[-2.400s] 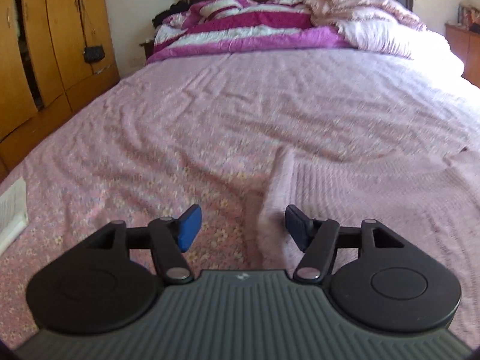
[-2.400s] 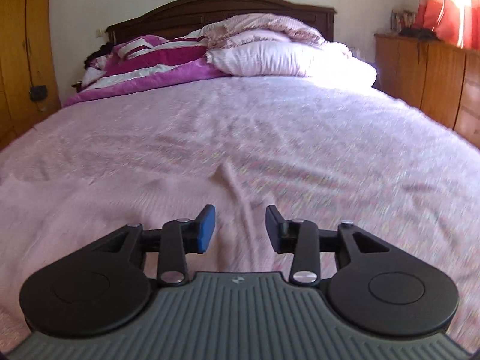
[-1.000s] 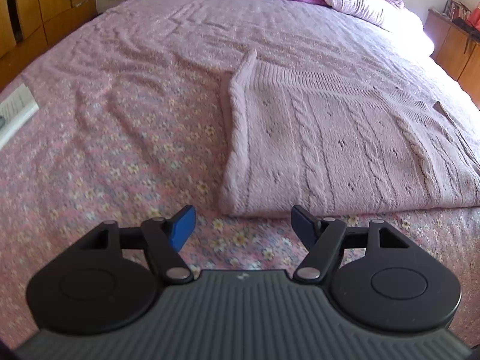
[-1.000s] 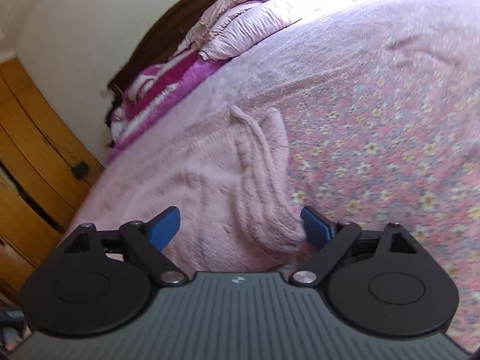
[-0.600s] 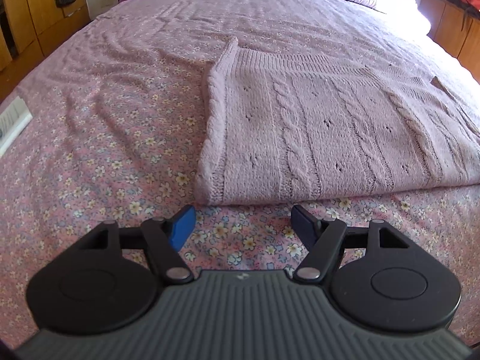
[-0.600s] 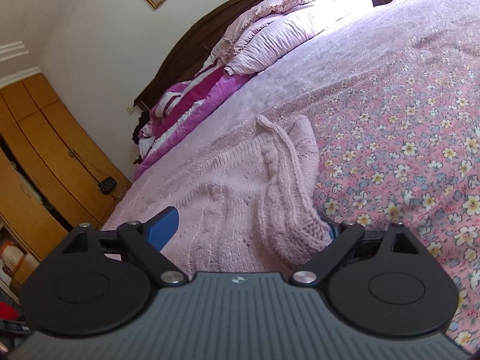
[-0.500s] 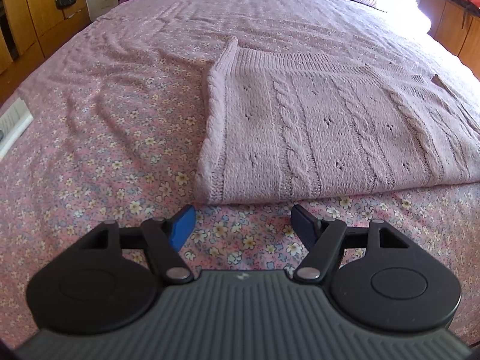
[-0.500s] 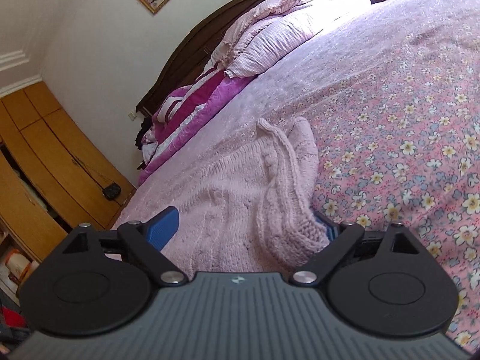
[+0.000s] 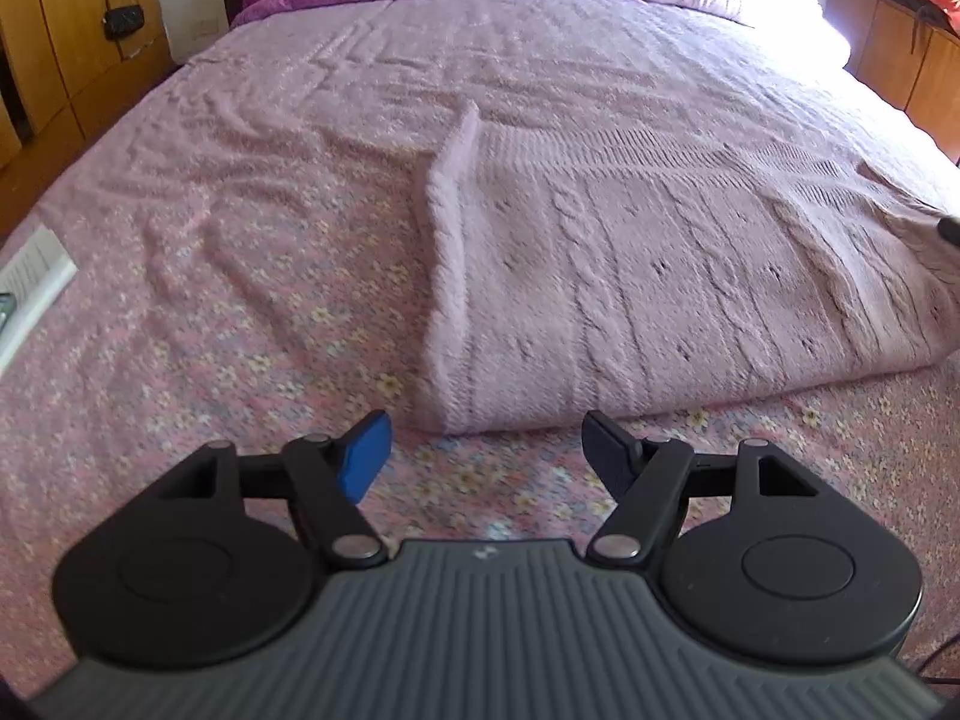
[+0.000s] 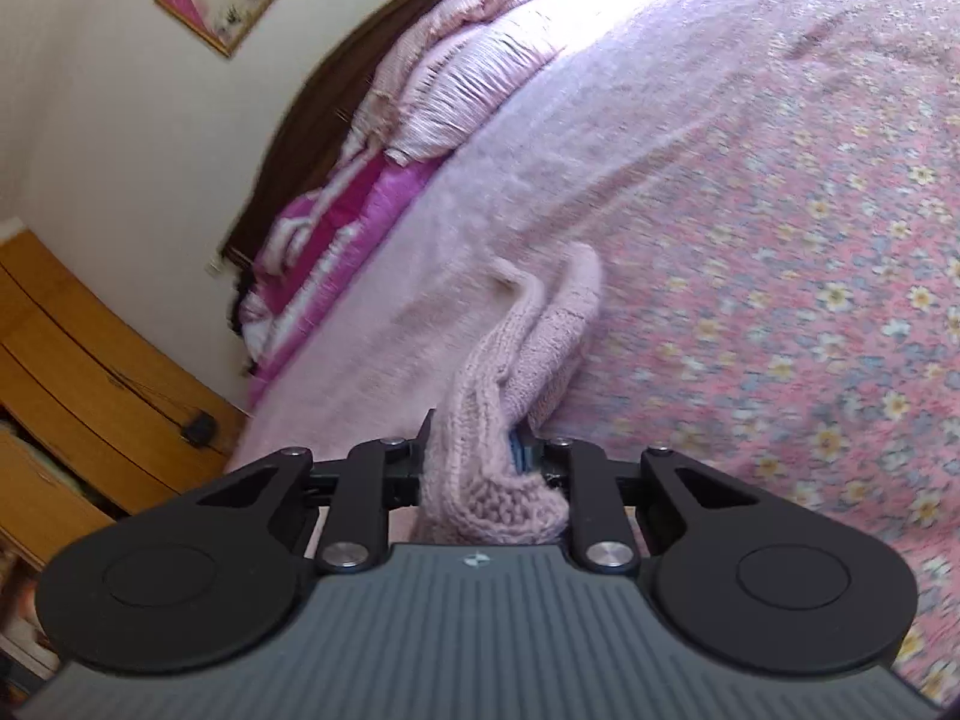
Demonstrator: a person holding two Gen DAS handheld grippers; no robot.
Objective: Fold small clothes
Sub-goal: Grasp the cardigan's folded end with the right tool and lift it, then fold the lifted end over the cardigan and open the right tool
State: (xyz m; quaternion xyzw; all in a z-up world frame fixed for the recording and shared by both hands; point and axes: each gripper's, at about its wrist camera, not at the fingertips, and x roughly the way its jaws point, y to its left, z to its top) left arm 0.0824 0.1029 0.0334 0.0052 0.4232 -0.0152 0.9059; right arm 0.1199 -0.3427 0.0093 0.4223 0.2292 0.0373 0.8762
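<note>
1. The pink knitted sweater [image 9: 660,276] lies flat on the flowered bedspread [image 9: 240,276], its near hem just beyond the left gripper [image 9: 486,450].
2. The left gripper's jaws stand wide apart with nothing between them.
3. The right gripper [image 10: 474,450] has just been closing; its jaws now pinch the sweater's right corner.
</note>
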